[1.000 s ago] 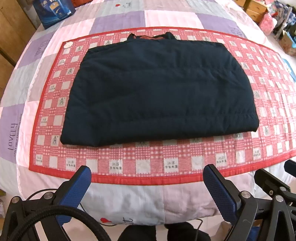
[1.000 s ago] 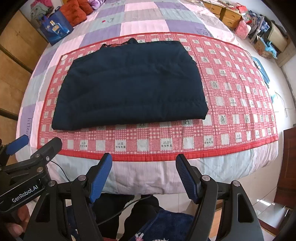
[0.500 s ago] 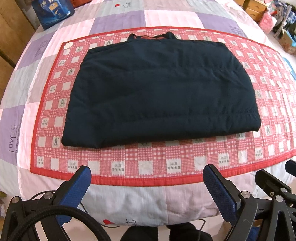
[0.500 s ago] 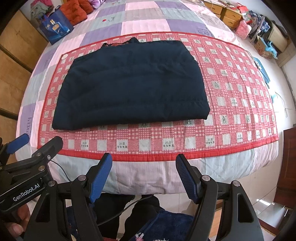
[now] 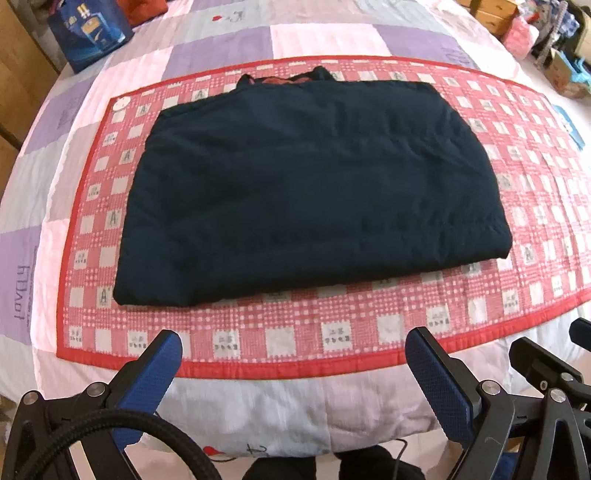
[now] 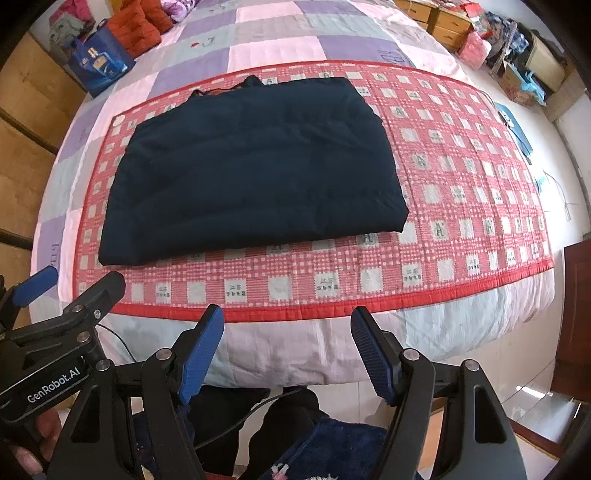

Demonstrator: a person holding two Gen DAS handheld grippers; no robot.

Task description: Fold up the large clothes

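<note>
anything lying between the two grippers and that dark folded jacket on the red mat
Nothing visible does. Between the open left gripper, the open right gripper and the dark jacket lies only bare red checked mat.

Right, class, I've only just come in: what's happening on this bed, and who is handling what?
A person stands at the foot of the bed holding a two-finger gripper in each hand. A dark navy padded garment lies folded into a flat block on a red checked mat spread over the patchwork quilt. The left gripper and right gripper both hang open near the bed's edge, short of the mat, touching nothing. A blue bag sits at the far corner.
</note>
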